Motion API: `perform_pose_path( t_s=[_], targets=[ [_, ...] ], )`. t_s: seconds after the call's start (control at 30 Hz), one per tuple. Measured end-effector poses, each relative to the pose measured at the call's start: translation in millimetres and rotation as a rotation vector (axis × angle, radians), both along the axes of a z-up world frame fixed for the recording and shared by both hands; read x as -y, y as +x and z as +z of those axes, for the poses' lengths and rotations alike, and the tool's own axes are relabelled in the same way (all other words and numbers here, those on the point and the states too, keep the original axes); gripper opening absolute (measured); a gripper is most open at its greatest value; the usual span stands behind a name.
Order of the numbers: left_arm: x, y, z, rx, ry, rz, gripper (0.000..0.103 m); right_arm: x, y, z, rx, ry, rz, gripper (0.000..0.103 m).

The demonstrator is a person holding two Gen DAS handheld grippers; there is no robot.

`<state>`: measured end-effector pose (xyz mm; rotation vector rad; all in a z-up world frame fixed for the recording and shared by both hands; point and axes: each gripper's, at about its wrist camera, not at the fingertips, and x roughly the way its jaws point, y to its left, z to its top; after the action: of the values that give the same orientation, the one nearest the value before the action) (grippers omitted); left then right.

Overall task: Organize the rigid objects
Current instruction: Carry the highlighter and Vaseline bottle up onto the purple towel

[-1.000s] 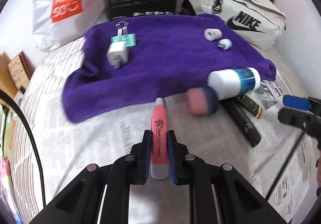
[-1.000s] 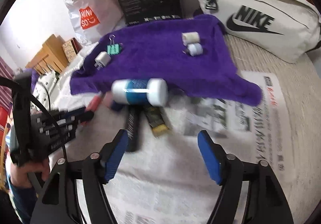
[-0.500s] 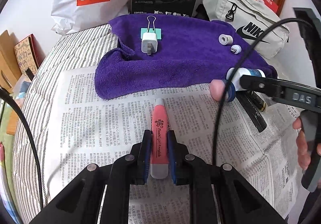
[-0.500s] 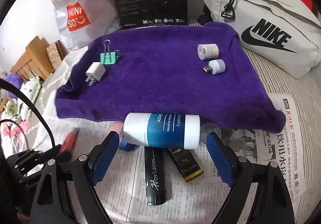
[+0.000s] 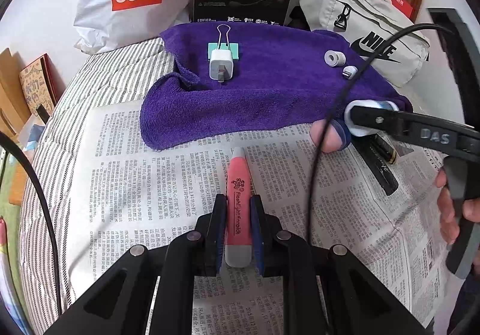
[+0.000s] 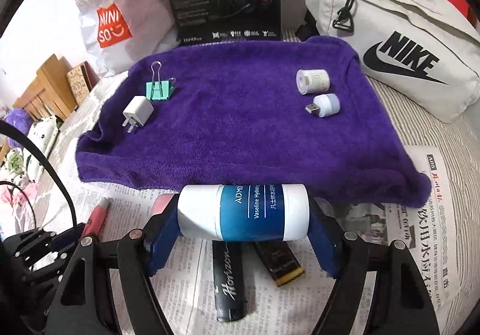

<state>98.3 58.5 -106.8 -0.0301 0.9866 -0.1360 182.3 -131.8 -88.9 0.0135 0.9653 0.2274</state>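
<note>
Pink pen light (image 5: 238,200): small, stiff plastic stick, likely very light; smooth sides, so apt to slip if pinched near a tapered end. Best taken across the flat middle, as now.
Pen light, place: over the newspaper (image 5: 126,173), just short of the purple towel (image 5: 270,89); tip pointing toward the towel.
Left gripper (image 5: 238,216): closed tight on the pen light, pads pressing both long sides, grey cap end sticking back toward the camera.
Left hand pose: tilted steeply down toward the bed, lined up with the pen light's length.
Cream bottle (image 6: 243,212): white and blue cylinder lying on its side at the towel's near edge, on the newspaper; rigid, probably heavier than the rest, glossy and round (liable to roll). Best held end to end, or across the labelled middle.
Right gripper (image 6: 243,233): jaws just closing, blue pads at the two ends of the bottle and seemingly touching them; firm grip not certain, since the contact points sit behind the bottle.
Right hand pose: angled down and forward, bottle crosswise between the fingers; a hand (image 5: 450,209) on the handle at the edge of the left view.
Black tube (image 6: 229,281) and dark gold-edged stick (image 6: 279,260): lying on the newspaper under the bottle, untouched.
Already on towel: binder clip (image 6: 159,89), white plug (image 6: 138,110), tape roll (image 6: 312,80), small USB light (image 6: 325,104).
</note>
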Motion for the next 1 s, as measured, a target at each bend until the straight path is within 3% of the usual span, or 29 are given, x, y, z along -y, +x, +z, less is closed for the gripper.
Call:
perform_pose_path(
  t_s=[0.33, 0.63, 1.0],
  targets=[
    [0.7, -0.1, -0.2, -0.001, 0.005, 0.008, 0.016, 36.9, -38.7, 21.4, 0.033, -0.026, 0.031, 0.077],
    [3.5, 3.2, -1.0, -0.008, 0.024, 0.019, 0.016, 84.9, -53.8, -11.2, -0.046, -0.058, -0.023, 0.077],
    [8.6, 8.2, -1.3, -0.009, 0.07, 0.022, 0.016, 91.2, -56.8, -21.2, -0.048, -0.039, -0.014, 0.077]
  ],
)
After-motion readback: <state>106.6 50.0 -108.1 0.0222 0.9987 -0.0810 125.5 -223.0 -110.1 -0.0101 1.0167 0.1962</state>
